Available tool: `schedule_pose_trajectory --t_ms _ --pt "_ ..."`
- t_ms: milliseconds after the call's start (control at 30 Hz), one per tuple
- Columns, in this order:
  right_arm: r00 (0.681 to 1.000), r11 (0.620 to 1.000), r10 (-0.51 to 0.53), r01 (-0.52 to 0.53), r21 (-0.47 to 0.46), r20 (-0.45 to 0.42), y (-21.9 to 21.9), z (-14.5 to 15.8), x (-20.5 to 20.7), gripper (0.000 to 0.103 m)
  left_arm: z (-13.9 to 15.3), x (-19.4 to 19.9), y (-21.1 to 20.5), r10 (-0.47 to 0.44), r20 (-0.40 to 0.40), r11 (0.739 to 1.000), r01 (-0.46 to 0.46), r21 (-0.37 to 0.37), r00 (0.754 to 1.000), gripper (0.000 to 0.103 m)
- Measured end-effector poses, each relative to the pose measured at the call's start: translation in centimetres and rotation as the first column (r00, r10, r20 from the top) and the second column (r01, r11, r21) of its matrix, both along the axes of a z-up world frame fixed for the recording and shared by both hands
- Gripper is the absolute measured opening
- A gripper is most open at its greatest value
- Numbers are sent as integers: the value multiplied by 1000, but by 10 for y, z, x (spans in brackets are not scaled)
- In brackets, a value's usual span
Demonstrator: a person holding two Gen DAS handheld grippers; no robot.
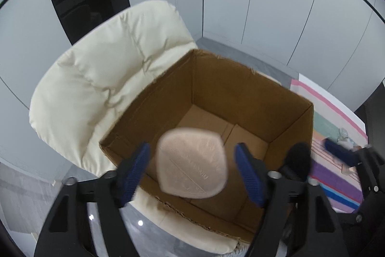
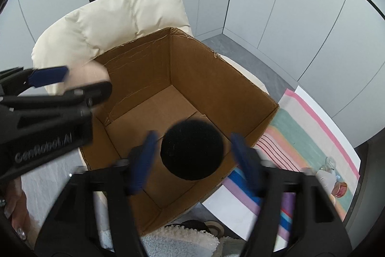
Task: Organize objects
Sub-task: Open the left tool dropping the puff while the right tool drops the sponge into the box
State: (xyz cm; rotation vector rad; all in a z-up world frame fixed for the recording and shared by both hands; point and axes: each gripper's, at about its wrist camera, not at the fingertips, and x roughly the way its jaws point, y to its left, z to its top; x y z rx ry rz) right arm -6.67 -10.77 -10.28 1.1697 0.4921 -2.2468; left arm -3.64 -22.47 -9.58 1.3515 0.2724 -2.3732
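Cardboard box (image 1: pixel 240 88) sits on the seat of a padded chair (image 1: pixel 108 64), chair back behind and left of it. Left gripper (image 1: pixel 192 170) above box's near left part, a rounded pad (image 1: pixel 192 163) between its fingers, not touching them. Right gripper (image 2: pixel 192 160) above box's near right part, a round puff (image 2: pixel 192 148) between its fingers. Striped cloth (image 2: pixel 300 136) lies right of box, small items (image 2: pixel 332 175) on it

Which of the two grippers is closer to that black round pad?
Right. The right gripper has the black round pad between its open fingers, over the cardboard box. The left gripper is off to the side, around the beige pad.
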Motion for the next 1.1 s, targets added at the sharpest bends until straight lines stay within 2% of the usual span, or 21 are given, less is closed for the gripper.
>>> schedule_pose_trajectory --t_ms 33,233,567,933,1100 --pt "1000 1000 -8 8 6 1 0 -1 -1 103 -2 0 -2 3 14 1000 -3 9 1000 95" --pt "999 999 -34 34 10 17 2 -4 -1 103 -3 4 -7 16 8 999 -16 52 1000 96" --pt "997 997 -71 71 -16 24 17 4 1 103 5 6 3 -8 -5 1000 8 23 1000 96" --pt "994 994 -107 108 -28 15 40 13 7 103 -1 8 18 -30 13 999 29 27 999 96" --pt "992 991 -129 130 -37 11 54 18 9 103 -1 8 28 -53 14 999 53 0 999 96"
